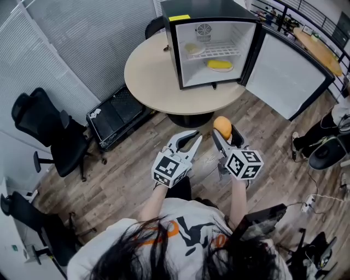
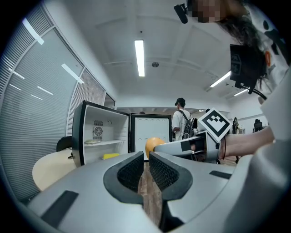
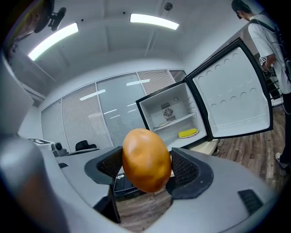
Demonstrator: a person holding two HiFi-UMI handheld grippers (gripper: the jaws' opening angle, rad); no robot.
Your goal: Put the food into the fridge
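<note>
Fingers [image 3: 185, 169] of right gripper [image 3: 146, 167] clamp orange food [image 3: 145, 152]; left gripper's [image 2: 143, 169] stand together, empty.

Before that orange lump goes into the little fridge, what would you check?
1. Orange-brown egg-shaped food sits between the right claw's pads: ok.
2. Grip firm enough for the trip: cannot tell.
3. Black mini fridge has its white door standing open: ok.
4. Bare floor space beside the yellow food inside: ok.
5. Left claw shut and empty: ok.
</note>
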